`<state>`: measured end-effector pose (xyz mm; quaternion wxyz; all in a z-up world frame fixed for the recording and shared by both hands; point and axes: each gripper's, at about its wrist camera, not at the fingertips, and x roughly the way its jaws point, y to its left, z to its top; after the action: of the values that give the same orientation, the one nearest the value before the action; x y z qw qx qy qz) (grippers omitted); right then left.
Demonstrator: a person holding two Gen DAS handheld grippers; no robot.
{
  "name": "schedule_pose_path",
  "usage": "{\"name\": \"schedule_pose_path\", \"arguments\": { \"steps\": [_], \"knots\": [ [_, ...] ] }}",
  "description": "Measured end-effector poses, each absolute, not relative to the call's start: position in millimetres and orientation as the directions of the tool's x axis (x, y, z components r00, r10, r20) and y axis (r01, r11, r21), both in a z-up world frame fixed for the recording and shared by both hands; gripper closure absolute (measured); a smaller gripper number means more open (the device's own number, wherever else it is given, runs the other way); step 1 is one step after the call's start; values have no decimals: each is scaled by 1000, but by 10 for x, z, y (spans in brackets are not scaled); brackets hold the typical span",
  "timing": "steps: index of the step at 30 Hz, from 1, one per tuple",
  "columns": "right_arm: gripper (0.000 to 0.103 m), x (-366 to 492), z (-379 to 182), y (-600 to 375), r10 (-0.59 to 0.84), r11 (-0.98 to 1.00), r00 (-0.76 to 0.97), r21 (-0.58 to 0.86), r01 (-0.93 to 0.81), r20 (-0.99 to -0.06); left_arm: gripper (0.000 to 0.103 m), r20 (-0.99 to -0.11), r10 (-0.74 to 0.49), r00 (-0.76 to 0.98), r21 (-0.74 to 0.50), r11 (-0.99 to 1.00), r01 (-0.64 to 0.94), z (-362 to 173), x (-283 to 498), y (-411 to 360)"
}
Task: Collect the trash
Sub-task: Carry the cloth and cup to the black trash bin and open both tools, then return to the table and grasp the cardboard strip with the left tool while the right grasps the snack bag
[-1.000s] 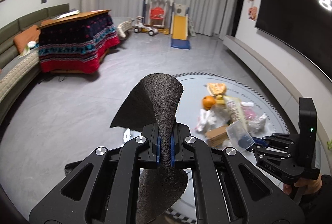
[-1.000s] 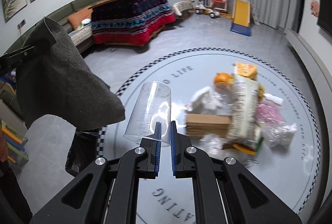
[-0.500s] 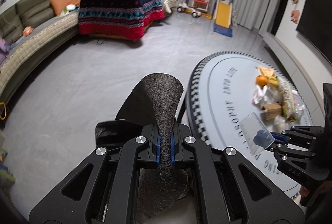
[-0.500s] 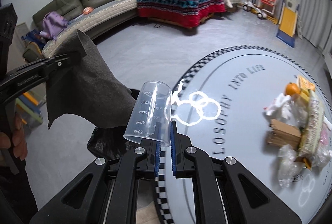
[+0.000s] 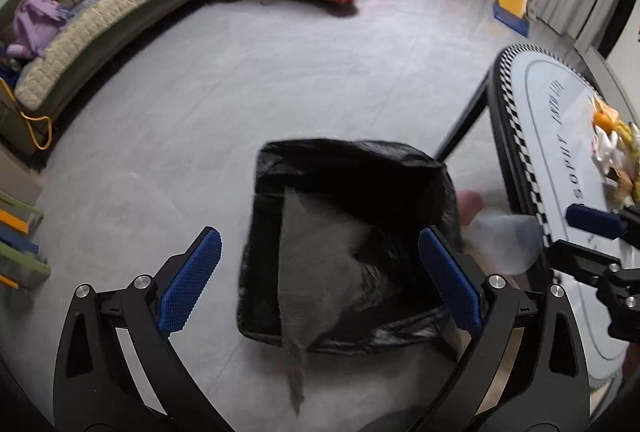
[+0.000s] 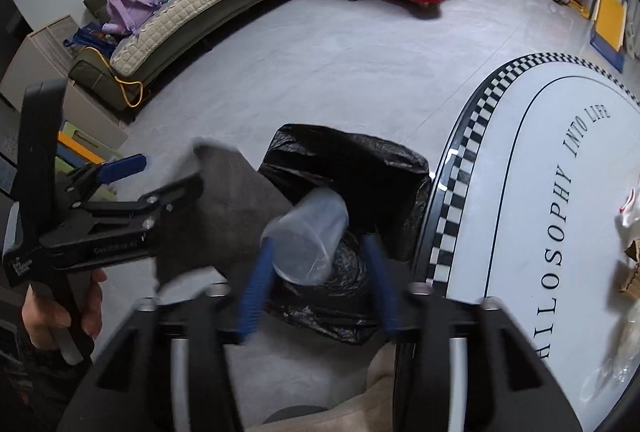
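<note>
While the left wrist view looks down at the floor, the left gripper (image 5: 318, 282) shows its jaws opening wide, nothing pressed between the blue pads (image 5: 188, 282). A grey cloth (image 5: 316, 272) hangs blurred between them, over the mouth of the black-lined trash bin (image 5: 352, 168) at six o'clock. At three o'clock the round table (image 5: 516, 136) carries partly readable lettering, "SOPHY", with a pile of trash (image 5: 612, 144) beyond it. The right gripper (image 5: 588, 236) enters there, a clear plastic cup (image 5: 506, 244) blurred beside its fingers.

Seen from the right wrist, the table (image 6: 460, 168) at three o'clock reads "HILOSOPHY INTO LIFE" inside a checkered rim. The right gripper (image 6: 316, 284) has its jaws opening, and the clear plastic cup (image 6: 308, 236) sits tilted between the blue fingers (image 6: 252, 296); whether it touches them I cannot tell. Below it lies the trash bin (image 6: 360, 160); its contents are too dark to make out. At nine o'clock a hand (image 6: 60, 316) holds the left gripper (image 6: 160, 180), whose body bears small blurred lettering, with the grey cloth (image 6: 232, 208) by its fingers.
</note>
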<state>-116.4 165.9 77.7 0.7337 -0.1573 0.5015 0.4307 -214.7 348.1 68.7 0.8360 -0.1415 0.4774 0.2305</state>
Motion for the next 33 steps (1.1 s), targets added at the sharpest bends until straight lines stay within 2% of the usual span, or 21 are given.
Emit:
{"name": "schedule_pose_path", "arguments": {
  "steps": [14, 23, 33],
  "knots": [
    [46, -1051, 922, 1334, 499, 605, 178, 193, -773, -848, 7, -842, 233, 487, -54, 861, -505, 853, -2002, 3361],
    [46, -823, 1115, 818, 494, 670, 256, 176, -721, -831, 7, -817, 182, 546, -43, 927, -373, 1122, -1585, 2770],
    [46, -386, 1262, -13, 429, 785, 372, 135, -605, -823, 7, -789, 43, 614, -68, 986, -156, 1329, -1004, 1842]
  ]
}}
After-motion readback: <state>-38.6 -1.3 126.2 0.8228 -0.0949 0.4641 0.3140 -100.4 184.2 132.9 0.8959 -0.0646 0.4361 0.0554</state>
